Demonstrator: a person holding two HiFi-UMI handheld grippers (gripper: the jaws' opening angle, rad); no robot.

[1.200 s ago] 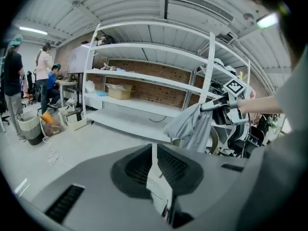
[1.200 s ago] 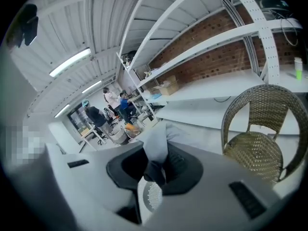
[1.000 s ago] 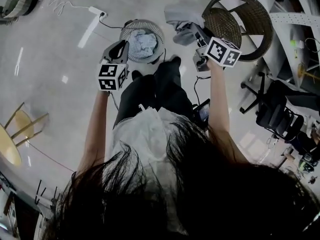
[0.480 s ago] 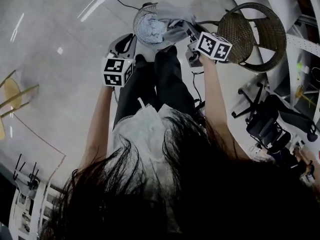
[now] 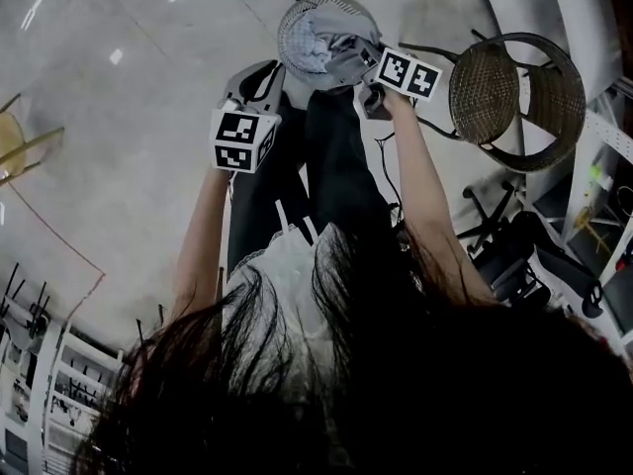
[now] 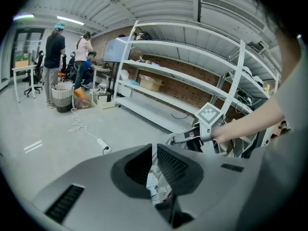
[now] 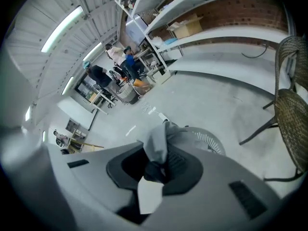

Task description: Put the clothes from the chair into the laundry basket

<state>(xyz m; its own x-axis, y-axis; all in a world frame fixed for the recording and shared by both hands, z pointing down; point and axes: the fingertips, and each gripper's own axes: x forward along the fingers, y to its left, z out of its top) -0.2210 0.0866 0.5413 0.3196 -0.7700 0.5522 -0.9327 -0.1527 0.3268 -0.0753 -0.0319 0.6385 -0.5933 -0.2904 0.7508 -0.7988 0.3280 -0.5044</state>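
Note:
The round white laundry basket (image 5: 297,18) stands on the floor in front of the person's feet, with pale clothes inside. My right gripper (image 5: 366,62) is shut on a grey garment (image 5: 346,49) that hangs over the basket's right rim. In the right gripper view the grey garment (image 7: 158,139) is pinched between the jaws of my right gripper (image 7: 156,153), above the basket (image 7: 208,143). My left gripper (image 5: 259,79) hovers left of the basket, jaws together and empty; in its own view my left gripper (image 6: 153,163) frames a sliver of clothes. The wicker chair (image 5: 514,87) stands to the right.
A black office chair (image 5: 514,255) stands behind the wicker chair. A power strip with its cable (image 6: 102,146) lies on the floor beyond the basket. Metal shelving (image 6: 192,81) lines the far wall. People stand by a bin (image 6: 62,97) at the far left.
My right gripper has carried the grey garment from beside the wicker chair leftwards to over the basket. The head view has turned toward the basket; the left gripper stayed beside it.

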